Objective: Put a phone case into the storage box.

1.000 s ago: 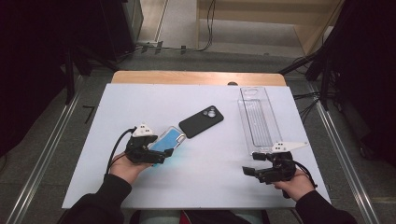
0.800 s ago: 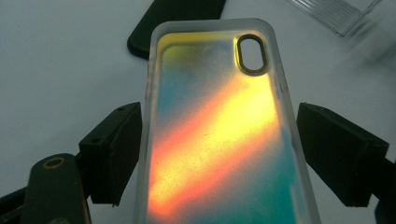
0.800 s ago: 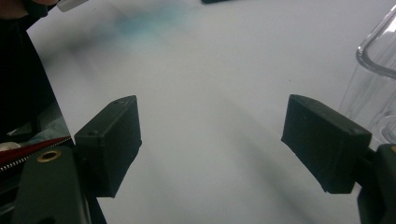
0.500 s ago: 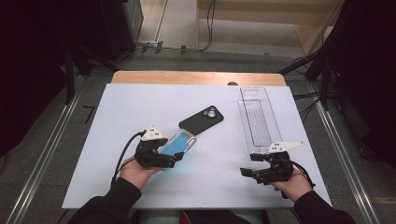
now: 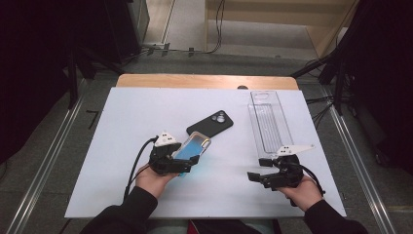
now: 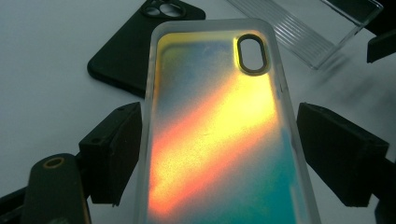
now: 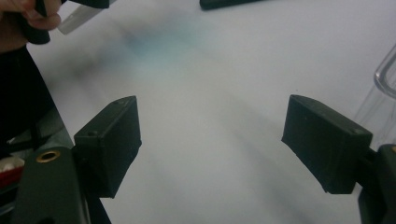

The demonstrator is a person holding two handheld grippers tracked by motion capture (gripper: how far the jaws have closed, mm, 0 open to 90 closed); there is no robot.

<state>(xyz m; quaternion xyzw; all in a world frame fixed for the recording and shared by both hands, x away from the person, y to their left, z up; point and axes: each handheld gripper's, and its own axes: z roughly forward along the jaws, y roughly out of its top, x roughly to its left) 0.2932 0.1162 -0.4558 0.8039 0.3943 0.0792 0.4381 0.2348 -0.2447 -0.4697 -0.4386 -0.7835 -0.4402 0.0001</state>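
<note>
White table (image 5: 122, 122) across mid-frame. Clear tray (image 5: 269, 122) at upper right, lying lengthwise up the frame, nothing inside. Black phone case (image 5: 210, 123) at centre, flat. Iridescent phone case (image 5: 193, 149) just below it, long axis slanting lower left to upper right, camera cutout at the far end. Left gripper (image 5: 187, 163) gripping that case by its long edges, seemingly. Right gripper (image 5: 256, 169) lower right, pointing left, jaws wide, nothing between.

Both forearms wear black sleeves. Each black gripper, the left gripper (image 5: 187, 165) and the right gripper (image 5: 254, 175), carries a pale three-cornered top plate, a trailing black cable and blocky black jaws beside a brass-ringed hole.
</note>
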